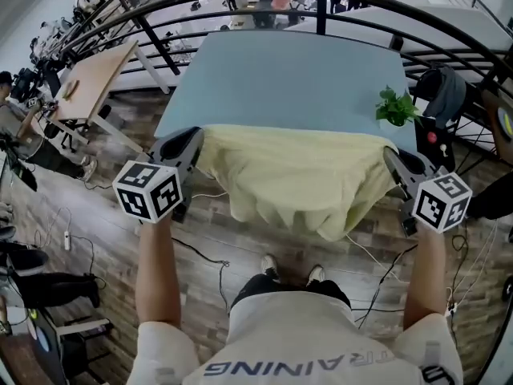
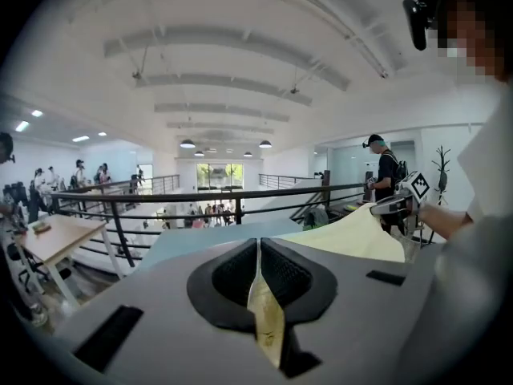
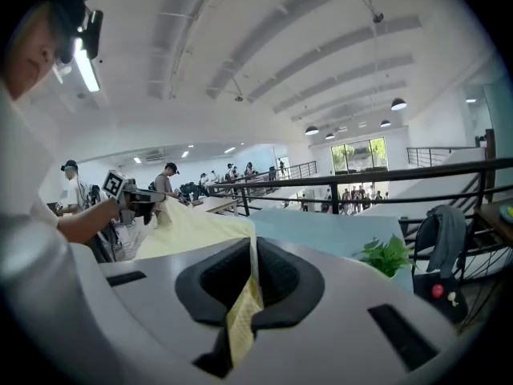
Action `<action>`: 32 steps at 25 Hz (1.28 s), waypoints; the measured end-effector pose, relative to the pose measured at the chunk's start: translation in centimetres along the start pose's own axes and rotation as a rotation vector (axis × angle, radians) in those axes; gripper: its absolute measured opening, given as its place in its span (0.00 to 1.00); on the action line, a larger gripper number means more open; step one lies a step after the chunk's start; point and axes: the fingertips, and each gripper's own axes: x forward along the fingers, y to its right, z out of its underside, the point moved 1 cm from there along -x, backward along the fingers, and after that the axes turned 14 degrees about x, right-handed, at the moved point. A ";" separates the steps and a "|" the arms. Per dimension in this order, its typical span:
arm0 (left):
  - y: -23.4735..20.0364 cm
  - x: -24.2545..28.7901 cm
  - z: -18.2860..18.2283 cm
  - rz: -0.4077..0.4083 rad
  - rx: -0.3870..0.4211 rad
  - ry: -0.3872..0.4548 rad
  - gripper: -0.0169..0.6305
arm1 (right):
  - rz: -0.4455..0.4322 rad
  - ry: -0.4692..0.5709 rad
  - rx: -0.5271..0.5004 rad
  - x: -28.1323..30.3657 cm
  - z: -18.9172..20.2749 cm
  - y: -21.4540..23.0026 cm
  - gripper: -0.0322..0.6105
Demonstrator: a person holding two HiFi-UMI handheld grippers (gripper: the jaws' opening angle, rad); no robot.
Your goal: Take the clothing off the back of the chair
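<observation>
Head view, garment: the yellow clothing (image 1: 292, 175) is held spread at centre; no chair is seen.
Head view, grips: it is held by the left gripper (image 1: 192, 147) at 9 o'clock and the right gripper (image 1: 393, 159) at 3 o'clock.
Head view, risk: the plant (image 1: 395, 107) at 1 o'clock, on the table (image 1: 296, 62), could be swept by the cloth.
Left gripper view, jaws: closed tight on a thin fold (image 2: 268, 319).
Left gripper view, risk: so small a pinch could be pulled free.
Right gripper view, jaws: clamped on a narrow edge (image 3: 240, 315).
Right gripper view, risk: uneven tension could cause a slip.

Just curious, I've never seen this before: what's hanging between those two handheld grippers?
A pale yellow garment, stretched from the left gripper to the right gripper, with each one's jaws pinching an edge. The head view shows it.
</observation>
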 end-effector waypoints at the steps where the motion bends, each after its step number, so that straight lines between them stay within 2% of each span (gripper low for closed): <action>1: 0.6 -0.9 -0.4 -0.037 0.006 0.012 0.10 | -0.003 0.021 -0.012 -0.5 -0.3 -0.2 0.10; 6: 3.8 -5.3 -2.0 -0.211 -0.002 0.072 0.10 | -0.051 0.124 -0.040 -3.1 -1.2 -1.1 0.10; 13: 8.0 -10.7 0.0 -0.384 -0.047 0.100 0.10 | -0.107 0.191 -0.037 -5.2 0.4 -2.9 0.10; 20: 12.2 -14.6 1.3 -0.451 -0.084 0.143 0.10 | -0.117 0.228 -0.067 -7.3 1.9 -4.6 0.10; 32: 18.3 -24.2 2.4 -0.478 -0.100 0.169 0.10 | -0.141 0.246 -0.068 -13.8 5.2 -10.1 0.10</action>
